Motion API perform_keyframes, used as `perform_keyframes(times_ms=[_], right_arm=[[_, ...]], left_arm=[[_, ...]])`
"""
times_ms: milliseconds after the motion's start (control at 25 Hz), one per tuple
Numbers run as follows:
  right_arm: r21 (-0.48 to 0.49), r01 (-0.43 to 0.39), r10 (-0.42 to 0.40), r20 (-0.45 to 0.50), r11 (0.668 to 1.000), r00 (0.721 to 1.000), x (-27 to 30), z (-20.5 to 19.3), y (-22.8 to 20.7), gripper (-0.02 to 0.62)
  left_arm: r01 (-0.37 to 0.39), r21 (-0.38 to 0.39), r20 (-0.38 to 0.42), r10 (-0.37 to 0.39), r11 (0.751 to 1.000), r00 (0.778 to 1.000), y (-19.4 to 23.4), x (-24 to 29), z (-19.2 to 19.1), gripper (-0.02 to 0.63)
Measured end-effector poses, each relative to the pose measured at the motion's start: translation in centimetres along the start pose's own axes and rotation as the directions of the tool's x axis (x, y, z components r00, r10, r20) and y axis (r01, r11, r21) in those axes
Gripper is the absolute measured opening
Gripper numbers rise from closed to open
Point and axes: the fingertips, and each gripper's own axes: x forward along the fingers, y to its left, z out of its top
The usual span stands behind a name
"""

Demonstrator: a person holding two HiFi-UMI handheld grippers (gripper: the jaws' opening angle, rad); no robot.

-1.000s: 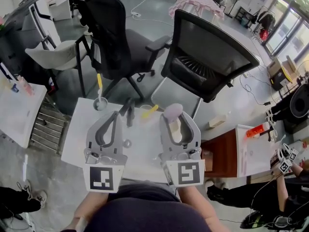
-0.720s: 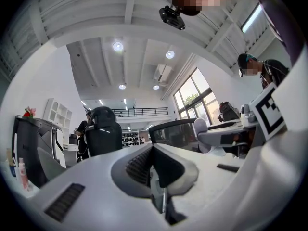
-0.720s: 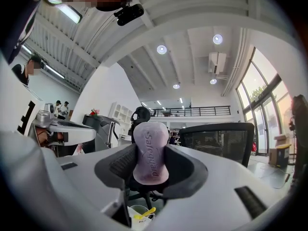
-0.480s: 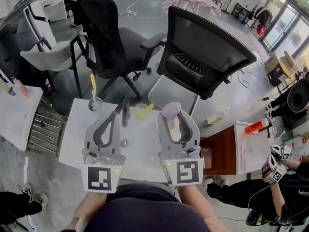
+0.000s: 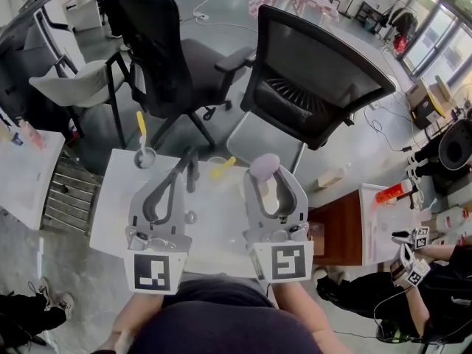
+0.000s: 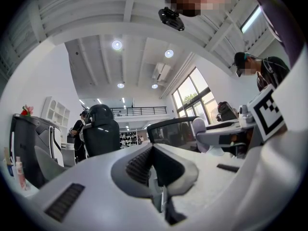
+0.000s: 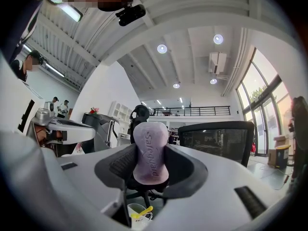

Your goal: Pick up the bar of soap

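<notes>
A pale purple bar of soap point(image 7: 150, 151) stands on end, pinched between the jaws of my right gripper point(image 7: 151, 163). From the head view, the soap point(image 5: 264, 167) pokes out past the tip of the right gripper point(image 5: 267, 174), lifted above the white table point(image 5: 110, 205). My left gripper point(image 5: 189, 164) is held beside it on the left, jaws closed together on nothing. In the left gripper view the left gripper point(image 6: 153, 166) shows its pads pressed together, with the right gripper and soap point(image 6: 199, 131) off to the right.
On the table's far edge stand a small cup with a yellow toothbrush point(image 5: 141, 152) and a white cup with a yellow item point(image 5: 219, 168). A black mesh office chair point(image 5: 313, 80) and a second dark chair point(image 5: 166, 50) stand just beyond the table. A brown cabinet point(image 5: 335, 234) sits at the right.
The grippers have held almost still over the table with the soap still gripped; my head view has shifted slightly. A person at the lower right has moved.
</notes>
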Motion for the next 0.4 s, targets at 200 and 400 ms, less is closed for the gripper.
perform_keyframes(times_ms=[200,400], right_arm=[[-0.007,0.004,-0.004,-0.008,1.000,1.000,0.3,-0.3,-0.2,0.192],[-0.011,0.012,-0.012,-0.016,1.000,1.000,0.7,-0.9,-0.7,0.192]], left_arm=[[0.006,-0.004,-0.005,-0.006,1.000,1.000,0.2,0.4,-0.3,-0.002],[0.018,-0.005,-0.002,-0.018,1.000,1.000,-0.1,1.2,-0.7,0.000]])
